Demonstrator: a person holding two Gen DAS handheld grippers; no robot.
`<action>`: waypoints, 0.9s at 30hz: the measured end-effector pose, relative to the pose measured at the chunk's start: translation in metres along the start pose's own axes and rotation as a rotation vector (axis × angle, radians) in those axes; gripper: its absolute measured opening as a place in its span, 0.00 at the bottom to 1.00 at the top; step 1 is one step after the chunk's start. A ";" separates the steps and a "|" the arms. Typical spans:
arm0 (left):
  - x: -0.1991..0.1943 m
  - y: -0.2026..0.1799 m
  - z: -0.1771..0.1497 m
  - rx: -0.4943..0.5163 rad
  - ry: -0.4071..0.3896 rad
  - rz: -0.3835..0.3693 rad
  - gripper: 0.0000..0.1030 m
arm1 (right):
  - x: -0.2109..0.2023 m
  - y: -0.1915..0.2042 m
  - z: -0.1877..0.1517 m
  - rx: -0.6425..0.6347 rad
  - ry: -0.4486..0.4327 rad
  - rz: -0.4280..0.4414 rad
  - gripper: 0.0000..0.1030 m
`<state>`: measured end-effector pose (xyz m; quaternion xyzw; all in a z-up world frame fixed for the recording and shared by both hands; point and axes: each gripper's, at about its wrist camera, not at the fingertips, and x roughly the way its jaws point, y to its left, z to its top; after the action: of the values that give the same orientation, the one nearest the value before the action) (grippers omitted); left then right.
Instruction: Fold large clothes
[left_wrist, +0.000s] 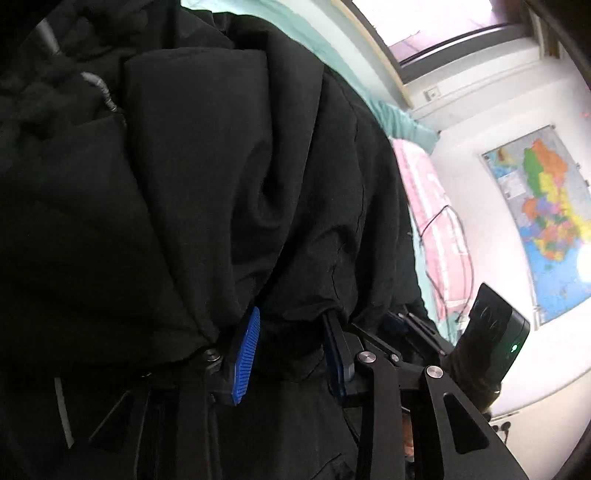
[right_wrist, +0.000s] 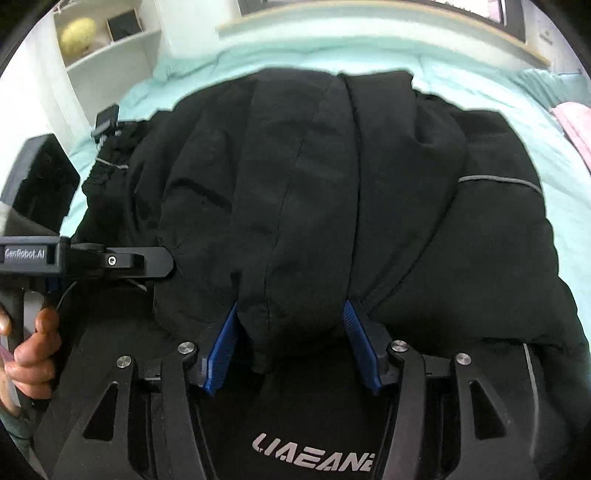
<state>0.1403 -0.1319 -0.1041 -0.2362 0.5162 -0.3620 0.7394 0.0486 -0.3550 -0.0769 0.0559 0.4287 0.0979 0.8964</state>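
Left wrist view: left gripper (left_wrist: 291, 354), blue ribbed pads, narrowly parted and clamped on a bunched fold of the bulky black padded jacket (left_wrist: 207, 184). Mint-green bedsheet (left_wrist: 314, 33) behind; coloured wall map (left_wrist: 543, 218).

Right wrist view: right gripper (right_wrist: 291, 343) about half open, pads pinching a thick jacket fold; jacket heaped on the bed. A hand (right_wrist: 31, 350) holds the left gripper's grip.

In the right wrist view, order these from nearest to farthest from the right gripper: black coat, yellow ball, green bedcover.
From the right gripper:
1. Black coat, bunched between its fingers.
2. Green bedcover, beyond the coat.
3. Yellow ball, on the shelf, upper left.
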 end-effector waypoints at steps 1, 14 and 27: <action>-0.001 -0.001 -0.002 0.015 -0.012 0.001 0.34 | 0.001 0.002 -0.002 -0.004 -0.008 -0.008 0.56; -0.046 -0.050 -0.051 0.131 -0.072 0.147 0.36 | -0.050 -0.009 -0.050 0.149 0.012 0.119 0.72; -0.237 0.010 -0.156 0.084 -0.267 0.596 0.51 | -0.221 -0.034 -0.142 0.178 -0.193 -0.101 0.72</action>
<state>-0.0513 0.0627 -0.0262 -0.0893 0.4456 -0.1166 0.8831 -0.1935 -0.4355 -0.0047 0.1229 0.3498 0.0083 0.9287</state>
